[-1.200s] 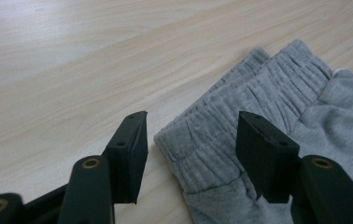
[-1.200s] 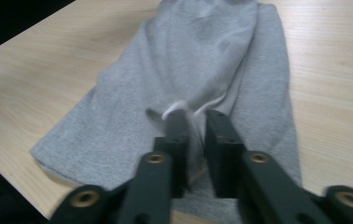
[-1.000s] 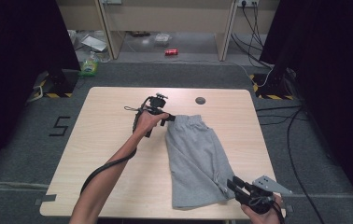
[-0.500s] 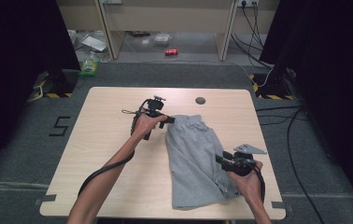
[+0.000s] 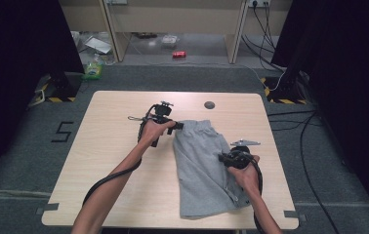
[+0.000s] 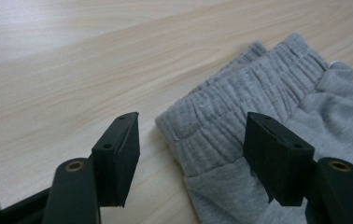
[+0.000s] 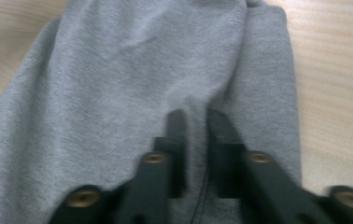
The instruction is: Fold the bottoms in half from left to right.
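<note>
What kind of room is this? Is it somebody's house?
Probably not a house; it looks like a lab or recording studio. Black curtains hang around a plain wooden table, cables trail over grey carpet, and yellow-and-black tape marks the stand feet.

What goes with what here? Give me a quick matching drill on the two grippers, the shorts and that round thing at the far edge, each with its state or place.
Things:
1. left gripper
2. right gripper
3. grey shorts
4. dark round disc

States or places:
A. lying flat on the table
B. jaws apart, astride the waistband corner
C. alone near the table's far edge
D. jaws pinched on a fold of fabric

Pairs: 1-B, 2-D, 3-A, 4-C
</note>
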